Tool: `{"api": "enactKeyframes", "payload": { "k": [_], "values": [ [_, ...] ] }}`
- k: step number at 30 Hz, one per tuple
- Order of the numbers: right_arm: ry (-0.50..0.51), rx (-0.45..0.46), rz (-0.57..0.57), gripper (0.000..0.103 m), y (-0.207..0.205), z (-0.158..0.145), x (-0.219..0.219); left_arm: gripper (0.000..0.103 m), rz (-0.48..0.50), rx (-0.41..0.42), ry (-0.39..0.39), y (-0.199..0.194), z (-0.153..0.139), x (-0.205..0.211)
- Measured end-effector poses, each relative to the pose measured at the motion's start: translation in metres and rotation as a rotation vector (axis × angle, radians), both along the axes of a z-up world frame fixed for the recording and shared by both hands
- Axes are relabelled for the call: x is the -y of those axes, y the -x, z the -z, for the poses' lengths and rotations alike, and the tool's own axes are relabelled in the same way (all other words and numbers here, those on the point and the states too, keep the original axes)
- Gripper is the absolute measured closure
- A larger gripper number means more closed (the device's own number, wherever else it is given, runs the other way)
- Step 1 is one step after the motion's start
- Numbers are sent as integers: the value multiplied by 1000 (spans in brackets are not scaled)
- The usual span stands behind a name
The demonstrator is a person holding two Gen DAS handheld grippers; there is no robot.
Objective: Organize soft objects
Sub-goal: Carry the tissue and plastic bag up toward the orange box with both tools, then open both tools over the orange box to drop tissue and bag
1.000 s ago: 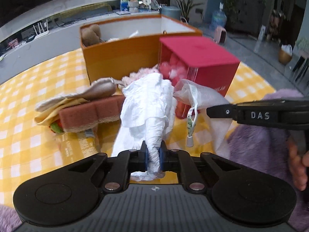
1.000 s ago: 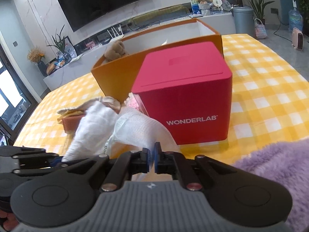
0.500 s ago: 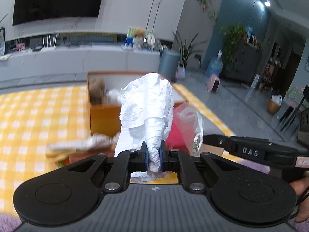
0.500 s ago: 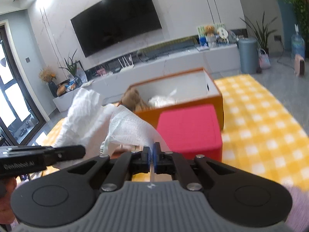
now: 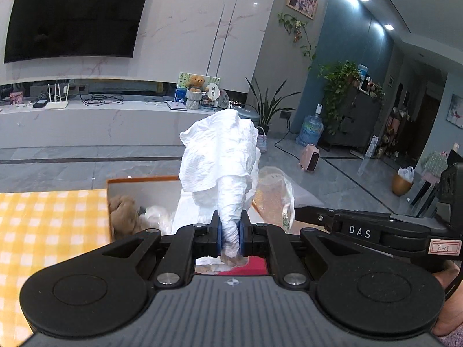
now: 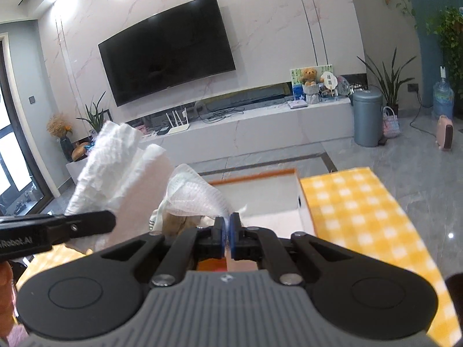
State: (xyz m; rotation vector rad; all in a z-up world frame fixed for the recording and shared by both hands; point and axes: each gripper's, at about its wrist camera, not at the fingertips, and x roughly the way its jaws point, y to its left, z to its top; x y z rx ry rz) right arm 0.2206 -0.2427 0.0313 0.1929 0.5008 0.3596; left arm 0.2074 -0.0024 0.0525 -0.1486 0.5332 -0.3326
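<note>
Two grippers up in the air over the orange box (image 5: 141,180), each w/ a soft item. Left gripper (image 5: 230,235) is clamped tight on a twisted neck of the white cloth (image 5: 220,156) — rest of the cloth bunches upward above the jaws and a lower fold hangs toward the box. Right gripper (image 6: 227,232) has its jaws pressed nearly together on a thin edge of the mesh bag (image 6: 196,195), a pale translucent netted thing that fans out to the left and up from the pinch.

In the left wrist view the bag (image 5: 273,190) hangs just right of the cloth, close beside it, w/ the right gripper's arm marked "DAS" coming in from the right. In the right wrist view the cloth (image 6: 115,167) sits left of the bag, held by the left gripper's arm entering from the left edge.

Box is open-topped, white inside. A brown plush toy (image 5: 124,214) lies in its left part, w/ something white and crumpled next to it — can't tell what. Box stands on the yellow checked tablecloth (image 6: 358,211). A strip of red (image 5: 246,267) shows under the left jaws; too little visible to say more.

Behind: wall TV (image 6: 167,69) and a long white console (image 5: 86,121).
</note>
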Motion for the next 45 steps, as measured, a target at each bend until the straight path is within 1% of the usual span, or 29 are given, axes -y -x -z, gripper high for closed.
{"api": "enactKeyframes", "payload": {
  "k": [3, 7, 12, 18, 24, 28, 32, 37, 39, 40, 43, 44, 45],
  "values": [
    [19, -5, 0, 102, -29, -4, -8, 92, 4, -11, 22, -26, 3, 1],
    [69, -35, -6, 102, -72, 3, -23, 92, 22, -39, 53, -60, 9, 7],
    [146, -82, -3, 102, -117, 25, -34, 92, 16, -84, 57, -92, 31, 12],
    [221, -165, -24, 102, -158, 59, -42, 92, 8, -180, 72, -127, 67, 13],
    [310, -221, -48, 102, -184, 87, -47, 92, 4, -265, 87, -140, 99, 12],
    [382, -246, -86, 102, -190, 102, -49, 92, 2, -305, 89, -145, 109, 11],
    [427, -267, -118, 102, -192, 111, -51, 92, -10, -353, 91, -146, 118, 9],
    [496, -268, -162, 99, -189, 120, -56, 91, -17, -416, 82, -150, 125, 11],
    [491, -273, -165, 98, -190, 121, -53, 90, -16, -435, 85, -150, 127, 10],
    [479, -277, -164, 94, -191, 121, -50, 88, -18, -444, 87, -151, 127, 10],
    [455, -278, -154, 70, -191, 117, -45, 82, -31, -467, 114, -150, 129, 4],
    [446, -277, -162, 69, -190, 115, -44, 81, -38, -472, 122, -149, 129, 1],
    [442, -279, -166, 69, -190, 114, -43, 74, -42, -475, 126, -148, 129, -1]
  ]
}}
